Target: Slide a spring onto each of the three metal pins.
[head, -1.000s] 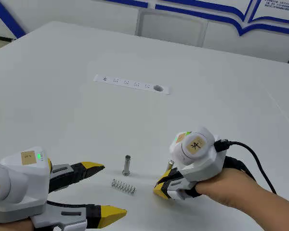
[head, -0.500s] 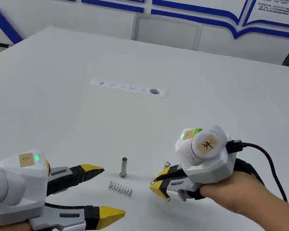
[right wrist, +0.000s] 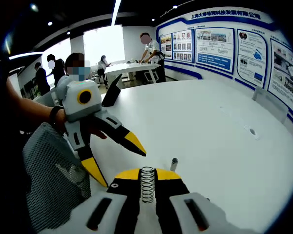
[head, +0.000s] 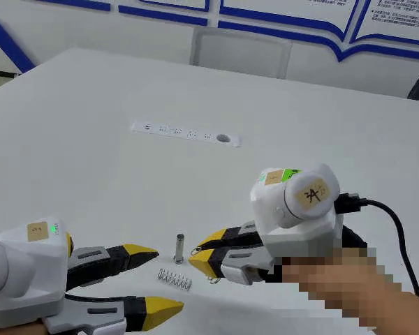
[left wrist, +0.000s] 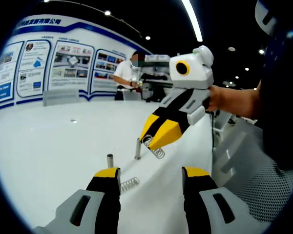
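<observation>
I am clenching my right tongs on a thin coiled wire spring, which is standing upright between the yellow tips. My left tongs are hanging released, jaws wide apart. A second spring is lying on its side just ahead of them, near a short pin and a taller pin, both round, grey metal and upright. The held spring is hovering just beside the taller pin, possibly touching it. The smooth white table is carrying a flat white power strip, and blue-framed display boards are lining the wall.
</observation>
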